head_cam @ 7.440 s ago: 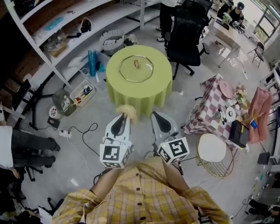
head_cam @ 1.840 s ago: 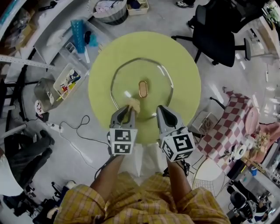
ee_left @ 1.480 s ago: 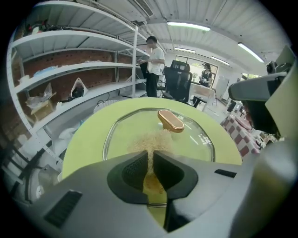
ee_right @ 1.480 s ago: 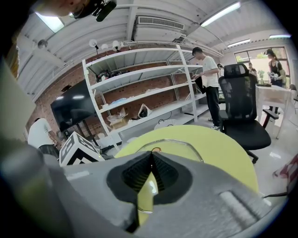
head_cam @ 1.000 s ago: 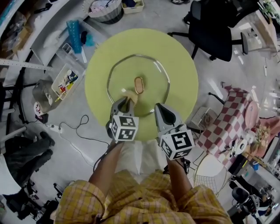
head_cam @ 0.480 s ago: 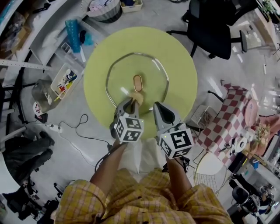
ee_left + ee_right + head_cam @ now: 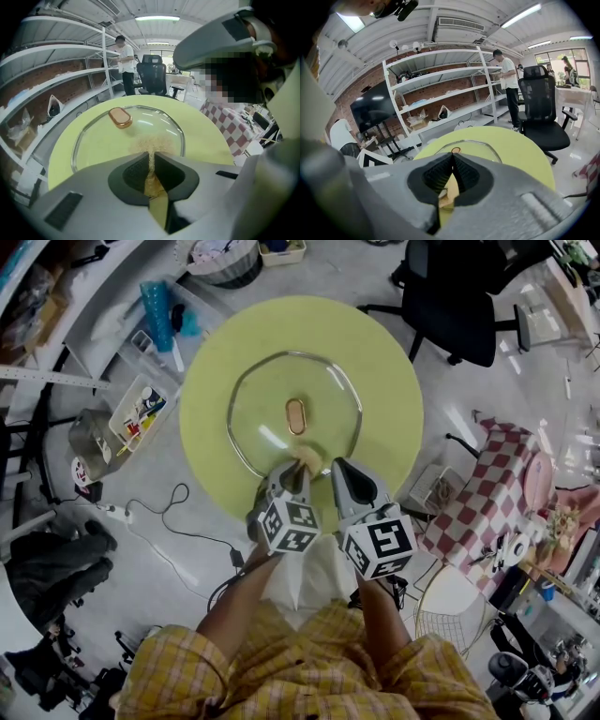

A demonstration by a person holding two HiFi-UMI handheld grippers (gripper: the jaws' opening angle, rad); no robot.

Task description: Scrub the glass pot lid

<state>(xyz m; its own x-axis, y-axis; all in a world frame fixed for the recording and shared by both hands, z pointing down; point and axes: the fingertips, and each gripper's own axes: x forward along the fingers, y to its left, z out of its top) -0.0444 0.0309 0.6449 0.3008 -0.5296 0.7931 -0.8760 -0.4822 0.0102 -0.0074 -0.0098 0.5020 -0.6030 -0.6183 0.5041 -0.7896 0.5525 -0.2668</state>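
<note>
The left gripper (image 7: 151,158) has its jaws pinched on a thin, tan, fibrous scrubbing pad (image 7: 152,143). The pad's free end fans out flat against the glass pot lid (image 7: 262,413) and touches the glass on the person's side, between the near rim and the amber knob (image 7: 295,416) at the centre. The right gripper (image 7: 452,157) has its jaws pressed together at the tips, and I can make out nothing held between them. It hangs just beside the left one, by the lid's near rim, and whether it touches the glass I cannot tell. The lid lies flat, knob up, in the middle of the round green table (image 7: 380,352), with bare cloth showing all round it. I judge the scrubbing step itself to be in hand, with the pad at work on the near part of the glass. The far half and the ring round the knob look as though they have yet to be covered. The next move probably calls for steady downward pressure while the pad is swept outward and round the knob, with the pinch kept tight so the thin pad does not slip out. As the lid sits loose on the cloth, a hard push could slide it, so the idle right gripper might well steady the rim
</note>
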